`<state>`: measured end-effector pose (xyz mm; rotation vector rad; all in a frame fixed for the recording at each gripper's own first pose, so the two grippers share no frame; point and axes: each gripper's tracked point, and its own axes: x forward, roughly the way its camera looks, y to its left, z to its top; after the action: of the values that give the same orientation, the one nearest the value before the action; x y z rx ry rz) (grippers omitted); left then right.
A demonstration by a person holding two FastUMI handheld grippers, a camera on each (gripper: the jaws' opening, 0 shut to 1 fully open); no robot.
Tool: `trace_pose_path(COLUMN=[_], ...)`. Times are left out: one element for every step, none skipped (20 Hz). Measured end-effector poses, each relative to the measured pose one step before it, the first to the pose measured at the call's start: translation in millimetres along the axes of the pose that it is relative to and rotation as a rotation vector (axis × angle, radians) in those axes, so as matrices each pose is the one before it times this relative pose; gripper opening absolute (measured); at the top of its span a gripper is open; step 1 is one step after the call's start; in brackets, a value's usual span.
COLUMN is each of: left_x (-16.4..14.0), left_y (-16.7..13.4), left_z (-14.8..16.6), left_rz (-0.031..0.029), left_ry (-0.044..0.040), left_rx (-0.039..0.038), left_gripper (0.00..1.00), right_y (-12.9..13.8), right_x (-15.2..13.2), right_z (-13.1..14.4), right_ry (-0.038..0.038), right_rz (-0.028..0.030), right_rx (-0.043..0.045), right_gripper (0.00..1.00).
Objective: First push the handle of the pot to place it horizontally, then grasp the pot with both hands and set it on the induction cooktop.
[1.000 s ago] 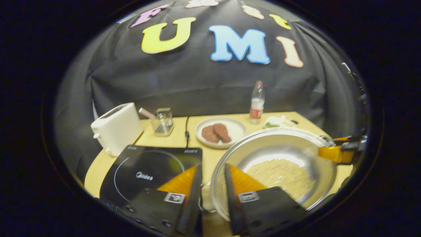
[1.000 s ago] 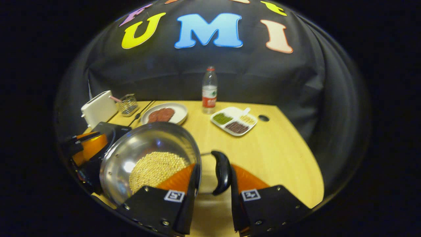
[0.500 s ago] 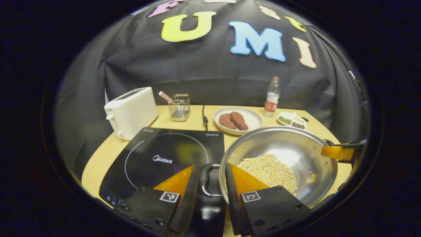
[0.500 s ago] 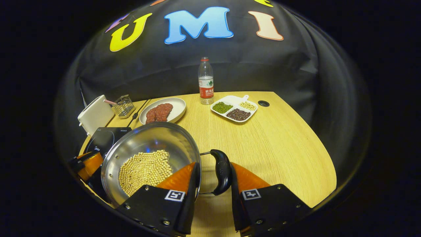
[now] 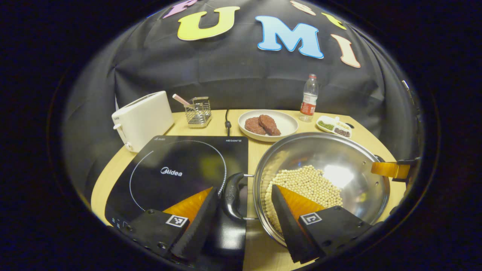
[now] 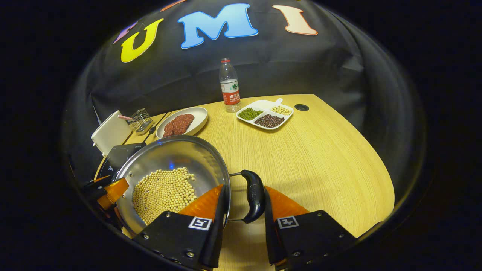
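A steel pot (image 5: 339, 158) holding soybeans (image 5: 305, 184) sits just right of the black induction cooktop (image 5: 180, 165). Its near loop handle (image 5: 230, 195) hangs over the cooktop's right edge. My left gripper (image 5: 244, 188) is open and straddles that handle and the rim, with one finger beside the handle and the other inside the pot above the beans. In the right gripper view, my right gripper (image 6: 244, 188) is shut on the pot's (image 6: 177, 154) other handle (image 6: 254, 194), with one finger inside the rim. The left gripper (image 6: 109, 188) shows at the pot's far side, and the cooktop (image 6: 116, 158) lies behind.
Along the back of the wooden table stand a white toaster (image 5: 143, 116), a wire holder (image 5: 198, 111), a plate of meat (image 5: 268, 124), a water bottle (image 5: 308, 98) and a divided dish of beans (image 5: 334, 127). A power cord (image 5: 227, 122) runs to the cooktop. Bare tabletop (image 6: 320, 158) spreads right of the pot.
My left gripper's fingers have spread apart around the near handle. The pot has gone from blurred and moving to steady, with the beans settled. The right gripper keeps its hold.
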<state>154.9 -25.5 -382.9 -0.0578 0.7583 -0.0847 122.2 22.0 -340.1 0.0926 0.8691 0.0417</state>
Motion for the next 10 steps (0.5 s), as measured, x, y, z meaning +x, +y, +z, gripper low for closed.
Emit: trace_pose_path(left_x=[0.62, 1.01, 0.89, 0.53, -0.07, 1.09, 0.97, -0.15, -0.41, 0.38], left_y=[0.02, 0.28, 0.22, 3.52, -1.39, -4.67, 1.09, -0.03, -1.25, 0.48], left_z=[0.86, -0.28, -1.32, -1.80, -1.91, 3.38, -1.51, 0.93, 2.19, 0.69], left_rz=[0.00565, 0.00975, 0.01255, 0.02206, 0.00079, 0.00084, 0.00676, 0.00170, -0.00202, -0.00599], left_ry=[0.00223, 0.00683, 0.00569, 0.00968, 0.00421, -0.00072, 0.00723, -0.00183, -0.00314, -0.00686], left_rx=[0.01004, 0.00846, 0.01287, 0.02139, 0.01124, 0.01879, 0.01084, 0.00045, -0.01377, -0.01505], left_gripper=[0.88, 0.93, 0.87, 0.87, 0.86, 0.81, 0.75, 0.67, 0.67, 0.68], right_y=[-0.36, 0.28, 0.20, -0.17, 0.21, 0.18, 0.12, 0.03, -0.16, -0.03], right_x=[1.90, 3.59, 1.34, 0.52, 1.33, -0.49, -0.07, 1.22, 0.28, -0.17], right_z=[0.07, 3.07, 0.61, 0.77, 0.19, 0.21, 0.64, -0.56, 0.10, -0.33], right_ry=[0.00110, -0.01444, 0.00023, -0.00460, -0.00213, -0.00010, -0.00189, -0.00071, -0.00075, -0.00017], right_rz=[0.01069, 0.00761, 0.00428, 0.00205, 0.00055, -0.00133, -0.00348, -0.00519, -0.00702, -0.00608], right_rx=[0.00030, -0.00287, -0.00884, -0.00706, -0.00679, -0.00723, -0.00856, -0.01187, -0.01605, -0.02394], right_gripper=[0.48, 0.49, 0.48, 0.48, 0.48, 0.48, 0.48, 0.48, 0.48, 0.48])
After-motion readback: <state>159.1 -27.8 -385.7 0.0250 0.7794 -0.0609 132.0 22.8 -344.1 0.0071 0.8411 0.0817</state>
